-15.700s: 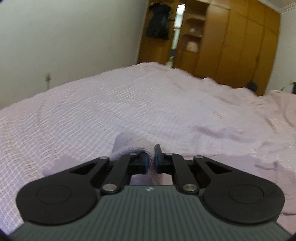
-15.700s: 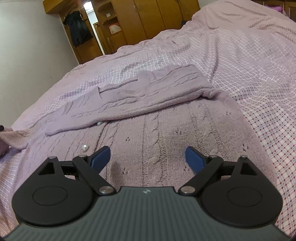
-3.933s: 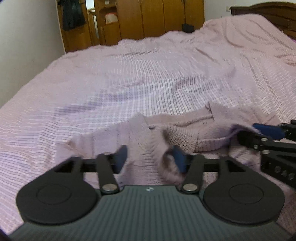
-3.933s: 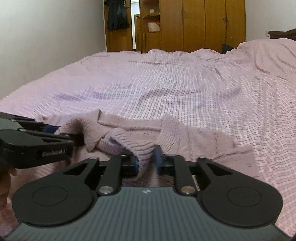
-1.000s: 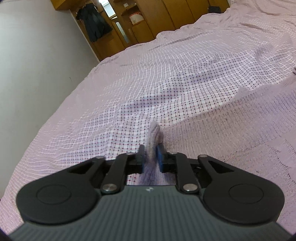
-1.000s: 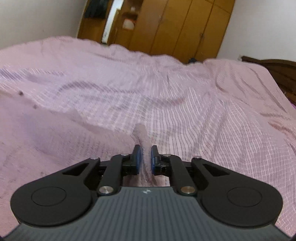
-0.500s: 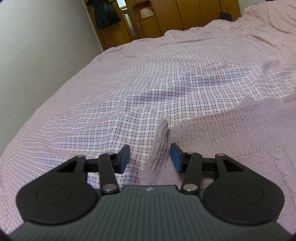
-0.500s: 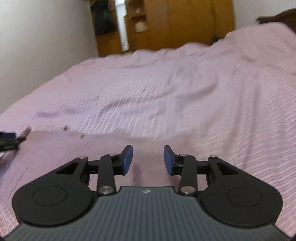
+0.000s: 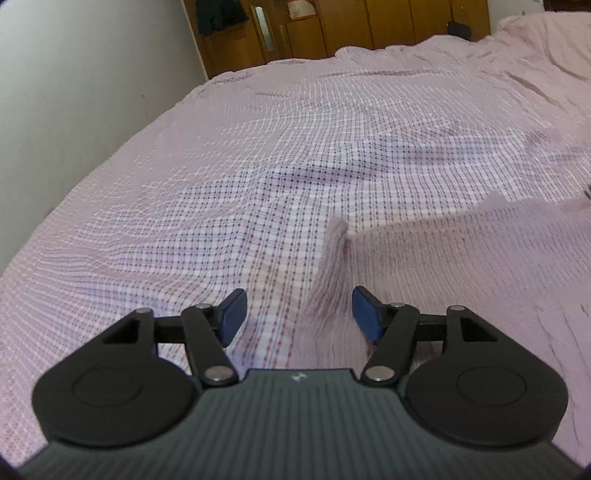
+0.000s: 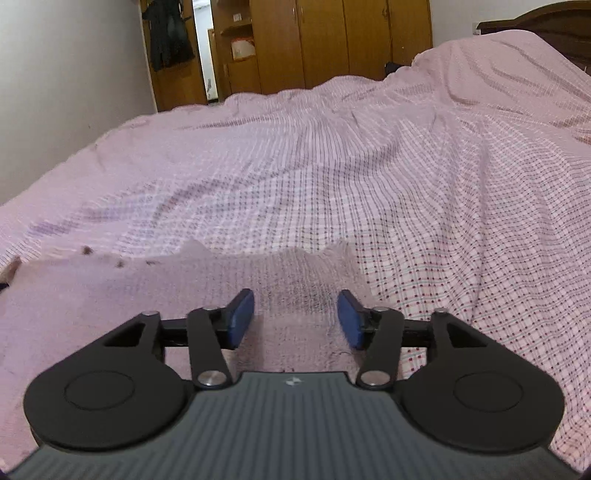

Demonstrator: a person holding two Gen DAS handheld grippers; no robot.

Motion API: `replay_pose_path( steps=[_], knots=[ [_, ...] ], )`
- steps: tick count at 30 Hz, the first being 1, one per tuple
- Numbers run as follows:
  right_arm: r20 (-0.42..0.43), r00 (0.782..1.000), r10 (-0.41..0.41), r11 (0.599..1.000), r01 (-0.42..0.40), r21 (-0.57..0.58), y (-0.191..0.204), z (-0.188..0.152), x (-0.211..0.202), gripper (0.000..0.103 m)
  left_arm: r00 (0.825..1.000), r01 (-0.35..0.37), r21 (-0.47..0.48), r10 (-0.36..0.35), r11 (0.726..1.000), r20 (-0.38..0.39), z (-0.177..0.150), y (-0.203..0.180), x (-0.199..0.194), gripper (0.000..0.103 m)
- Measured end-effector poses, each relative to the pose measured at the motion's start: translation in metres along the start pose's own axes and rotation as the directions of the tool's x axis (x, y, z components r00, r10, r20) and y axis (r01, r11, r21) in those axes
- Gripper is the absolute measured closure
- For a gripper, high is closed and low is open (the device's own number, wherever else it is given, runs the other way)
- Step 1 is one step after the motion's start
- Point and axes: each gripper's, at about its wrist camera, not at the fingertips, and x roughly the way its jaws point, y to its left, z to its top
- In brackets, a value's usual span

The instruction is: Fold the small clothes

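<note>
— Since a second ago, both pinches let go: left gripper (image 9: 298, 314) now spread wide, blue pads (image 9: 232, 314) well apart, holding nothing

— And the right one?

— Same for right gripper (image 10: 295, 318): wide, empty, pads (image 10: 350, 317) clear of the knit; a second back, clamped on a raised edge of it

— Where's the garment now?

— Pale lilac knitted sweater (image 10: 155, 291) lying flat on the bed, straight ahead of and under the right fingers, far edge a little wavy, a few dark specks near its left end. From the left wrist, same sweater (image 9: 480, 266) spread off to the right, its near corner ridged up into a small peak between the pads, closer to the right pad

— Touching it?

— Can't tell for the left right-hand pad; very close to the ridge at least

— Beyond that?

— Pink checked bedspread (image 9: 258, 166), rumpled, all around. Further off, wooden wardrobe (image 10: 332, 40), dark clothes hanging (image 10: 168, 35) by a doorway, plain wall (image 9: 74, 74) on the left
</note>
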Motion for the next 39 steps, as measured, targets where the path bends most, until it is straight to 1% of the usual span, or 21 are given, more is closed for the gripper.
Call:
replay_pose_path(
  steps=[3, 5, 6, 7, 9, 13, 19, 23, 24, 25, 26, 30, 34, 39],
  knots=[
    [0.0, 1.0, 0.014, 0.999, -0.014, 0.048, -0.002, -0.002, -0.016, 0.043, 0.999, -0.022, 0.045, 0.023, 0.999, -0.025, -0.007, -0.003, -0.015, 0.038],
    [-0.001, 1.0, 0.015, 0.997, -0.015, 0.08, -0.005, -0.005, -0.028, 0.043, 0.999, -0.018, 0.057, 0.02, 0.998, -0.028, -0.014, -0.003, -0.028, 0.038],
    [-0.001, 1.0, 0.014, 0.995, -0.014, 0.096, -0.007, -0.007, -0.035, 0.041, 0.999, -0.015, 0.056, 0.017, 0.998, -0.035, -0.017, -0.002, -0.034, 0.038],
    [-0.003, 1.0, 0.01, 0.994, -0.01, 0.112, -0.008, -0.007, -0.041, 0.033, 0.999, -0.01, 0.051, 0.012, 0.999, -0.044, -0.019, -0.001, -0.04, 0.038],
    [0.004, 1.0, 0.003, 0.992, -0.004, 0.128, -0.009, -0.009, -0.053, 0.026, 0.998, 0.01, 0.032, -0.008, 0.999, -0.063, -0.026, 0.002, -0.052, 0.038],
    [0.007, 1.0, -0.005, 0.992, 0.004, 0.13, -0.008, -0.019, -0.081, 0.021, 0.995, 0.042, 0.004, -0.041, 0.999, -0.093, -0.039, 0.008, -0.073, 0.038],
    [-0.025, 0.999, -0.033, 0.991, 0.036, 0.127, -0.013, -0.044, -0.113, 0.019, 0.988, 0.08, -0.074, -0.089, 0.994, -0.125, -0.051, 0.019, -0.099, 0.038],
    [-0.068, 0.997, -0.019, 0.984, 0.031, 0.175, -0.021, -0.058, -0.117, 0.019, 0.987, 0.087, -0.109, -0.1, 0.99, -0.128, -0.059, 0.022, -0.11, 0.038],
    [-0.08, 0.997, -0.014, 0.982, 0.029, 0.186, -0.023, -0.061, -0.118, 0.019, 0.986, 0.085, -0.116, -0.1, 0.99, -0.131, -0.061, 0.022, -0.112, 0.034],
    [-0.094, 0.996, -0.005, 0.98, 0.024, 0.198, -0.025, -0.064, -0.118, 0.019, 0.986, 0.084, -0.123, -0.101, 0.989, -0.135, -0.063, 0.021, -0.114, 0.027],
    [-0.107, 0.994, 0.006, 0.977, 0.017, 0.213, -0.026, -0.067, -0.117, 0.019, 0.985, 0.082, -0.13, -0.1, 0.988, -0.138, -0.064, 0.021, -0.114, 0.024],
    [-0.153, 0.986, 0.071, 0.959, -0.026, 0.282, -0.03, -0.08, -0.11, 0.018, 0.98, 0.089, -0.141, -0.112, 0.986, -0.164, -0.069, 0.018, -0.112, 0.024],
    [-0.127, 0.987, 0.101, 0.95, -0.058, 0.307, -0.03, -0.088, -0.111, 0.013, 0.975, 0.093, -0.157, -0.122, 0.983, -0.188, -0.073, 0.017, -0.109, 0.024],
    [-0.094, 0.983, 0.155, 0.93, -0.113, 0.35, -0.03, -0.085, -0.105, 0.011, 0.971, 0.091, -0.168, -0.125, 0.982, -0.204, -0.076, 0.017, -0.107, 0.024]
  ],
)
